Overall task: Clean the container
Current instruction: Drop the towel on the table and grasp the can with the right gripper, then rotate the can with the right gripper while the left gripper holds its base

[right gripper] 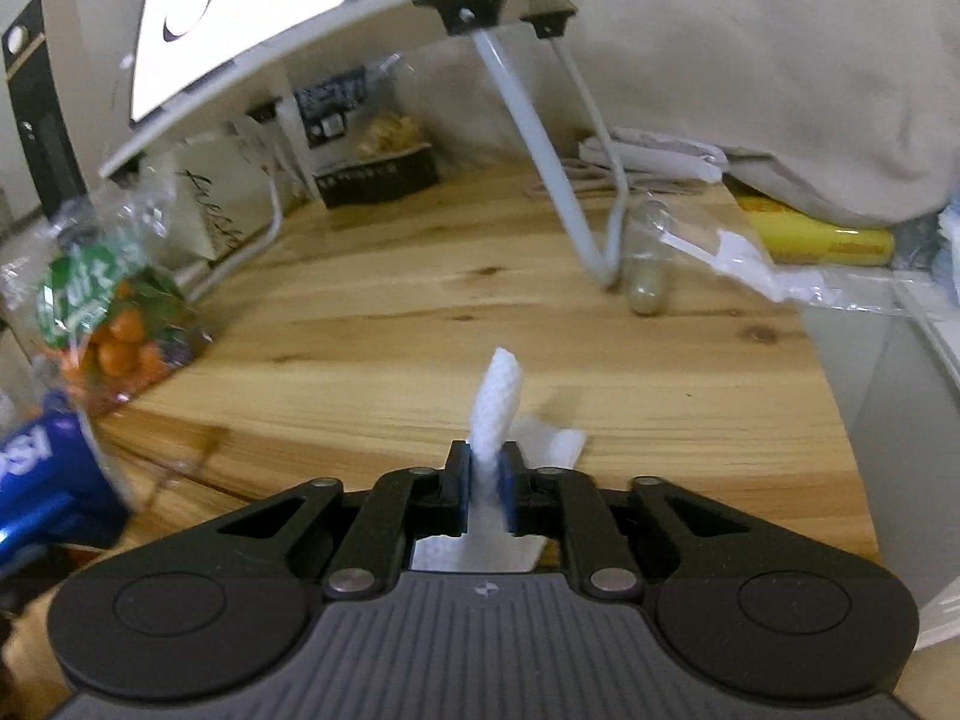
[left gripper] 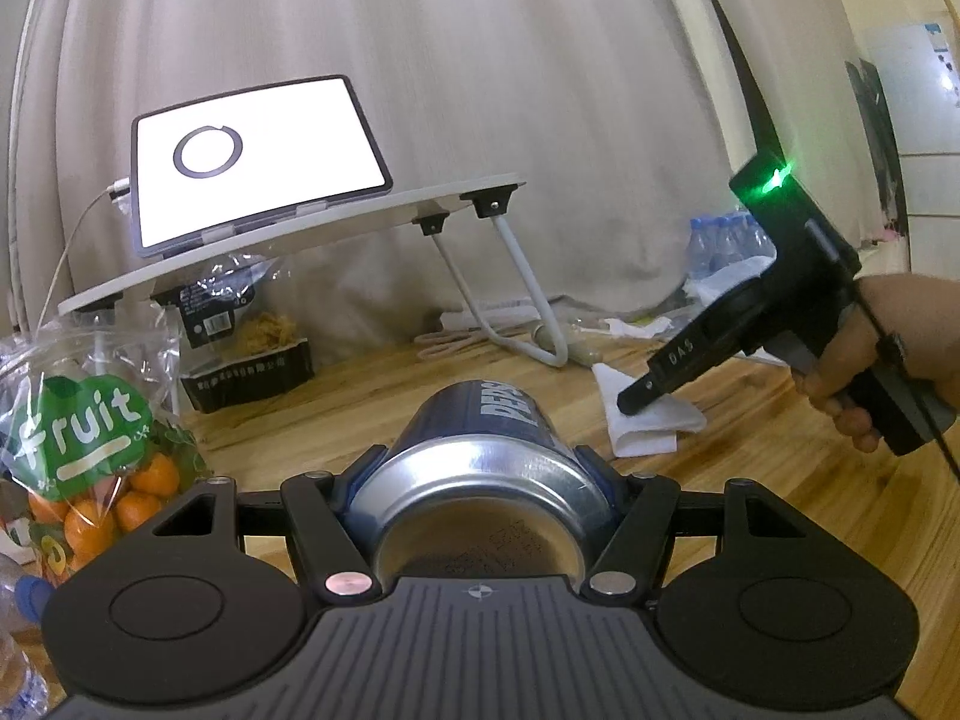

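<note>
The left claw (left gripper: 480, 480) is clamped on a blue Pepsi can (left gripper: 480, 450), its blue pads pressing the can's sides. The can lies lengthwise along the claw, silver concave base toward the camera, so its printed wall faces up and out where a wipe can reach it. That grip looks meant to keep the can steady and off the bench (left gripper: 372, 384) while the other hand does the cleaning.

The right claw (right gripper: 485, 483) is closed on a white paper towel (right gripper: 495, 396), pinched so that a folded strip stands up beyond the tips and the rest hangs behind the pads; the free end serves as the wiping edge. From the left wrist view, the right claw sits ahead and to the right of the can, apart from it, low over the towel. From the right wrist view, the can shows only at the far left edge, well apart from the towel.

Farther out from both claws, a bag of small oranges (left gripper: 90, 456) lies to the left, and a white folding lap stand (left gripper: 300, 234) carrying a lit tablet (left gripper: 258, 156) stands ahead.

Judging by this, wiping has not begun: towel and can must first be brought together.
</note>
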Available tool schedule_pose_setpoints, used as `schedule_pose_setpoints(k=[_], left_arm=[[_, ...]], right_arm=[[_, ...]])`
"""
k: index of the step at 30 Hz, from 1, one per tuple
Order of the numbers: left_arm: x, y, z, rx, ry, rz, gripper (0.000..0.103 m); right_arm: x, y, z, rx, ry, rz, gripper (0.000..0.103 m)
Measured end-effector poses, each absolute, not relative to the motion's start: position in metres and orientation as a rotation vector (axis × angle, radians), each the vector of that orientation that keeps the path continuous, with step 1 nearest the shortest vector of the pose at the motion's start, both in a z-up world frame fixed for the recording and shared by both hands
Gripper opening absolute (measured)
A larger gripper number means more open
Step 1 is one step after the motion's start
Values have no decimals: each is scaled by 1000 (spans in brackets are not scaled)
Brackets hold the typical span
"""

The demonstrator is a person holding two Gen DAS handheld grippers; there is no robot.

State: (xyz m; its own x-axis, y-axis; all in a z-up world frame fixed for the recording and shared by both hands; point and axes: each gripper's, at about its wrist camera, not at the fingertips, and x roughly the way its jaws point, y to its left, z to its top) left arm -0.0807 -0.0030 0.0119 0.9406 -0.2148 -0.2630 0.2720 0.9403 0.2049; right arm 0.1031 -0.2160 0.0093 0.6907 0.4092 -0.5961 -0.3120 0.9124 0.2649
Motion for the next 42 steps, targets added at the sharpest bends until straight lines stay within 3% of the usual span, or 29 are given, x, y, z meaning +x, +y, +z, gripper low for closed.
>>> schedule_pose_setpoints(k=[1,3,7,9,11,20,29,31,37,42], left_arm=[[-80,-2,12,238,245,-252,67],[-79,-2,11,236,251,-257,67],[-81,-5,11,251,248,-256,67],[-82,-6,10,263,241,-251,67],[-84,-9,10,281,230,-243,67],[-92,-21,9,369,180,-214,67],[-112,-48,3,536,72,-239,68],[-111,-45,8,486,84,-250,68],[-95,-13,35,90,201,-371,75],[-86,10,46,-154,237,-437,71]], right_arm=[[104,-216,8,142,701,392,28],[103,-217,9,136,692,365,63],[89,-222,27,153,634,351,70],[79,-224,40,193,609,379,84],[70,-226,51,288,617,465,88],[50,-207,20,832,809,771,88],[51,-192,7,969,835,816,86],[50,-193,5,982,828,822,75],[40,-201,2,1015,689,866,74],[35,-206,-2,1027,605,884,73]])
